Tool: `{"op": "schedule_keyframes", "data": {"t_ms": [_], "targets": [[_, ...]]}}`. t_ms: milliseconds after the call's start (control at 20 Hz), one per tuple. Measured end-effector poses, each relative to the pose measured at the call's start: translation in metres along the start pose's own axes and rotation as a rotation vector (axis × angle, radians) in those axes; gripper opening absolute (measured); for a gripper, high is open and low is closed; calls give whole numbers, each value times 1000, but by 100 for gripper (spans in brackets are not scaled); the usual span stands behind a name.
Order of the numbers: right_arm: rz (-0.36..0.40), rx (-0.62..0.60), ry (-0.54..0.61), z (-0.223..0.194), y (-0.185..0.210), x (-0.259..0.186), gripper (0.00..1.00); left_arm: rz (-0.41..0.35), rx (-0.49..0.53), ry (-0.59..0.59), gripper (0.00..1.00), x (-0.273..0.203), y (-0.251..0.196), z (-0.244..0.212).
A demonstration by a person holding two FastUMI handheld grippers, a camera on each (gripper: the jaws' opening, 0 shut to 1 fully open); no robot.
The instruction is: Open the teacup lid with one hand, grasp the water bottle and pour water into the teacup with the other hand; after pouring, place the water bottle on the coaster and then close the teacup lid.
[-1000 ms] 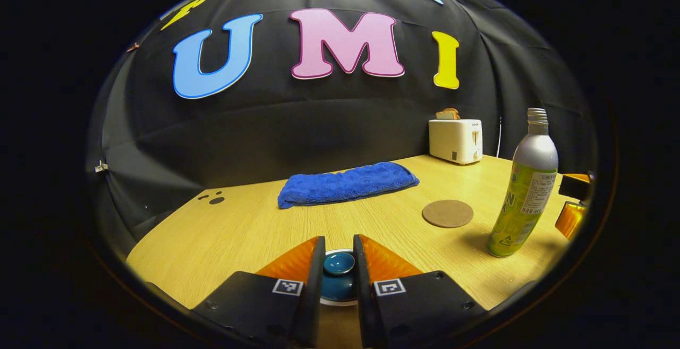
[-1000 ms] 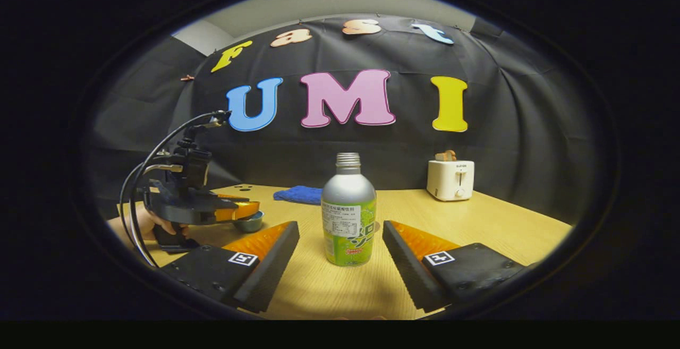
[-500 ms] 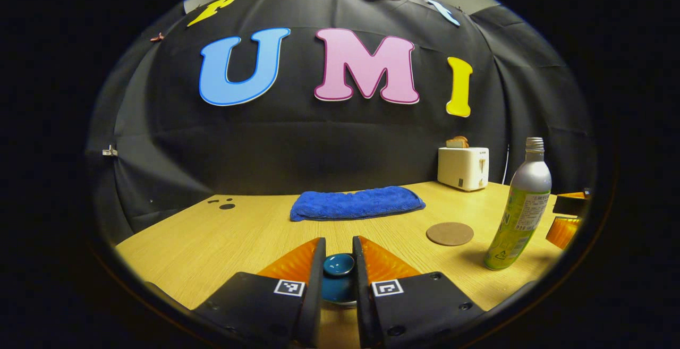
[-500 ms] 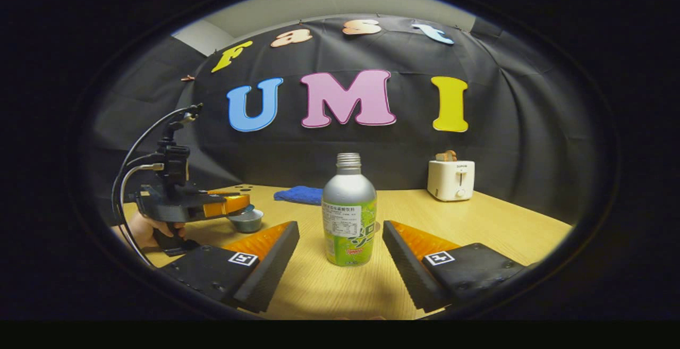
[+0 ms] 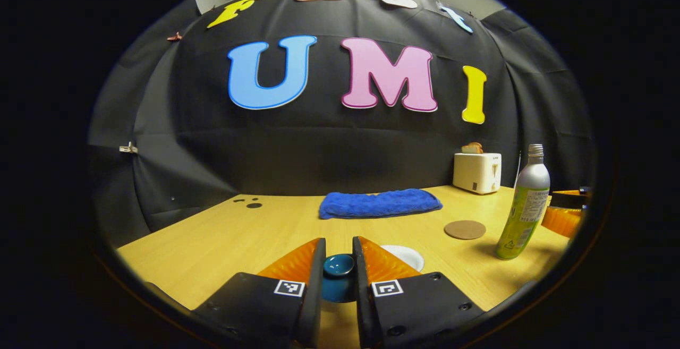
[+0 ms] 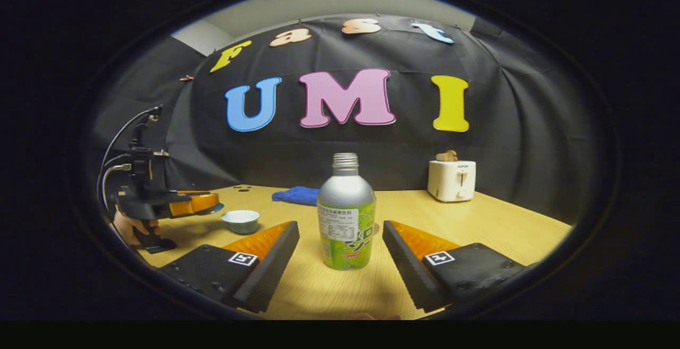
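Teacup lid point(image 5: 339, 272) clamped by knob between my left gripper point(image 5: 338, 264) fingers, held off cup; likely ceramic, slick, fragile. Teacup point(image 6: 240, 221) open on table point(image 6: 319, 290), left of bottle. Water bottle point(image 6: 346, 215) upright, uncapped, between my right gripper point(image 6: 340, 264) fingers, spread apart, not touching. Judge smooth, spill-prone; grab mid-body at label.

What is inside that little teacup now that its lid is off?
The teacup shows a pale, seemingly empty inside. Its bottom is hidden by the rim. The left gripper holds the lid off to the side.
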State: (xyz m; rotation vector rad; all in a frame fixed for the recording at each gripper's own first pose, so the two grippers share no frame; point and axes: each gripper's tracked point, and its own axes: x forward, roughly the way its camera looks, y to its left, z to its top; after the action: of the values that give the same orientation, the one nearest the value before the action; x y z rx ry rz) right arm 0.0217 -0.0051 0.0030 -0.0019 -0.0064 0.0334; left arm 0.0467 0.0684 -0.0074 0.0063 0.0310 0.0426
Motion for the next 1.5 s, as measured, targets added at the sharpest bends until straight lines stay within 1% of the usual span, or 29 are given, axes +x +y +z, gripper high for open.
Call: {"op": "schedule_keyframes", "data": {"t_ms": [100,150,250,300,350,400,450,500,550,600,1050,1100,1150,1250,1300,1350,1400,1500], "targets": [[6,2,3,0,1,7,96,31,-5,-21,31,-7,20,3],[4,5,2,0,1,10,96,43,-8,-22,34,-10,29,1],[1,9,-5,0,1,15,98,59,-10,-19,34,-15,42,0],[-4,8,-1,0,1,19,98,69,-10,-22,31,-17,48,0],[-5,8,2,2,0,22,98,76,-8,-30,34,-17,54,1],[-9,13,-3,4,-1,25,98,76,-9,-30,34,-16,57,2],[-19,21,-17,9,-3,29,98,76,-9,-29,31,-16,60,1],[-30,26,-28,12,-6,32,96,74,-8,-28,31,-15,61,2],[-33,29,-33,12,-6,37,96,67,-8,-29,31,-14,62,1],[-34,23,-25,10,-6,44,98,59,-8,-29,32,-14,60,2],[-75,-66,15,-2,-10,74,98,13,-5,-31,31,-12,55,2],[-81,-71,21,-3,-11,76,96,8,-5,-31,31,-12,54,3],[-87,-78,31,-7,-12,79,98,6,-5,-31,31,-12,54,2],[-94,-81,42,-9,-13,80,95,-2,-4,-31,31,-12,54,3],[-93,-77,41,-8,-12,81,91,-6,-4,-31,31,-11,53,3],[-90,-76,46,-10,-10,82,85,-9,-3,-31,31,-11,53,3],[-83,-83,48,-9,-9,81,85,-12,-4,-31,31,-11,53,3],[-82,-125,48,-7,-7,81,83,-12,-3,-30,31,-7,56,4]]}}
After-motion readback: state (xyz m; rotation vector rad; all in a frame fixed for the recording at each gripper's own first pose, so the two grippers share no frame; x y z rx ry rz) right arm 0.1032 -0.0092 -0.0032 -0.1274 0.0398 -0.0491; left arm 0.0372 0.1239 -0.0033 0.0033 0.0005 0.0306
